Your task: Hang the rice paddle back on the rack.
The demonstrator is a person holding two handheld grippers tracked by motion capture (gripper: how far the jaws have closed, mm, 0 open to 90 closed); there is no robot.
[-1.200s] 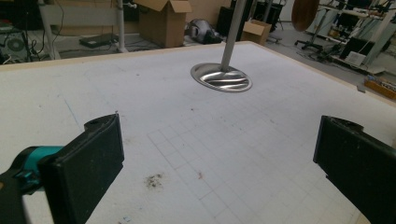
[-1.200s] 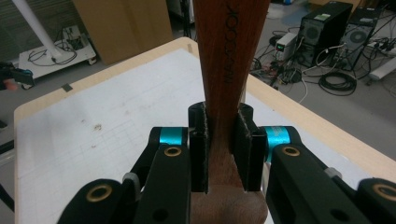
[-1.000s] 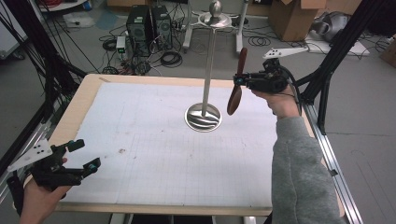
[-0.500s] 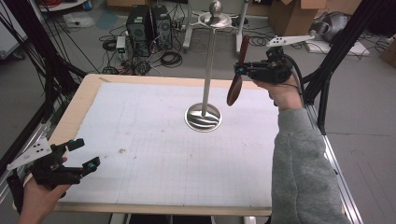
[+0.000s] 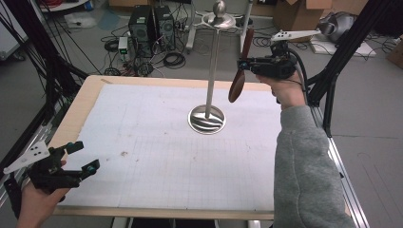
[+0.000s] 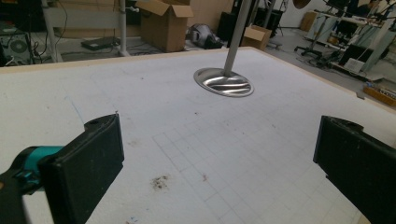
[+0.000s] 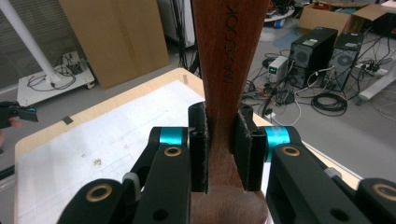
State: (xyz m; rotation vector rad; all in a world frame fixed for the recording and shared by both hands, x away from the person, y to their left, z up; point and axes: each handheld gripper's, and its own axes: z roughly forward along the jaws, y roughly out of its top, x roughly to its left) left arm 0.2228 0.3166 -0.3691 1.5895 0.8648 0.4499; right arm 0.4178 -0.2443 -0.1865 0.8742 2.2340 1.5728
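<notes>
Spoon (image 5: 237, 80): stiff light wood, right tongs (image 5: 245, 63) clamping its handle near the stand (image 5: 207, 118); left tongs (image 5: 81, 156) idling wide over worktop (image 5: 157, 156).

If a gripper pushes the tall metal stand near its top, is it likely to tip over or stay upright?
The stand looks apt to tip: its pole is tall and thin, while the round base is small beside that height. The shiny metal base may also slide on the smooth white table cover. A push low down seems safer.
</notes>
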